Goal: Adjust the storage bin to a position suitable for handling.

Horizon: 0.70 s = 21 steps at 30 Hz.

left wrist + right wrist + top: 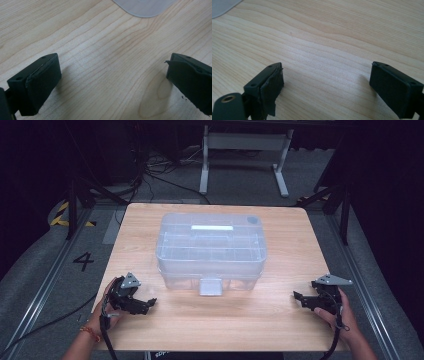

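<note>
Clear plastic box (210,251), lid on, sits mid-table (225,320), between and ahead of both grippers. Left gripper (145,304) low over the wood, jaws wide apart, nothing between; box corner (145,7) just ahead. Right gripper (300,298) same, jaws spread, empty, well right of box.

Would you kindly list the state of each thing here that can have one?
Plastic box: lid on, front latch down, upright at the middle of the table.
Left gripper: open, holding nothing, low over the wood.
Right gripper: open, holding nothing, low over the wood.
</note>
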Available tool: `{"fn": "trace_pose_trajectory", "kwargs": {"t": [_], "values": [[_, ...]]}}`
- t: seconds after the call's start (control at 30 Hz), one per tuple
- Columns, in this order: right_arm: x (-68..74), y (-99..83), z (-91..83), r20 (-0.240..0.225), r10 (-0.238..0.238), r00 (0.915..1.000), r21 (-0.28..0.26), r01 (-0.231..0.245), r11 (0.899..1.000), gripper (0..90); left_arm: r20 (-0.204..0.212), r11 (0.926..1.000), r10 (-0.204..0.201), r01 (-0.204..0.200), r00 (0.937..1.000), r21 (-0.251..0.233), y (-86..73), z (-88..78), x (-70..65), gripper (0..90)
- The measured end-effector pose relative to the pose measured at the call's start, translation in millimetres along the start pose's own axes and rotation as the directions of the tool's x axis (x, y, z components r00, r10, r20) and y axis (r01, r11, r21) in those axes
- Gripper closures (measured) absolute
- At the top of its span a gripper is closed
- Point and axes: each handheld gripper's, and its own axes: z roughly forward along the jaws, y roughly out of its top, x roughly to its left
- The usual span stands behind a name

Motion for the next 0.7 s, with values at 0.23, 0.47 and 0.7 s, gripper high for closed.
{"fn": "trace_pose_trajectory", "kwargs": {"t": [0.23,0.47,0.7], "values": [[-1.9,-0.5,-0.5,-0.015,-0.015,0.9998,0.002,0.015,1.0,12.0,0.002,1.0,0.002,-0.002,1.0,0.0,-0.6,-0.5,0.3,0.2],[-2.3,-0.7,-1.0,-0.015,-0.013,0.9998,0.002,0.013,1.0,12.0,0.005,1.0,0.002,-0.002,1.0,-0.001,-1.3,-1.1,0.2,0.3],[-2.5,0.5,-3.0,-0.013,-0.028,0.9995,0.009,0.028,1.0,15.8,0.004,1.0,0.001,-0.001,1.0,-0.003,-1.5,-1.0,0.1,0.4]]}}
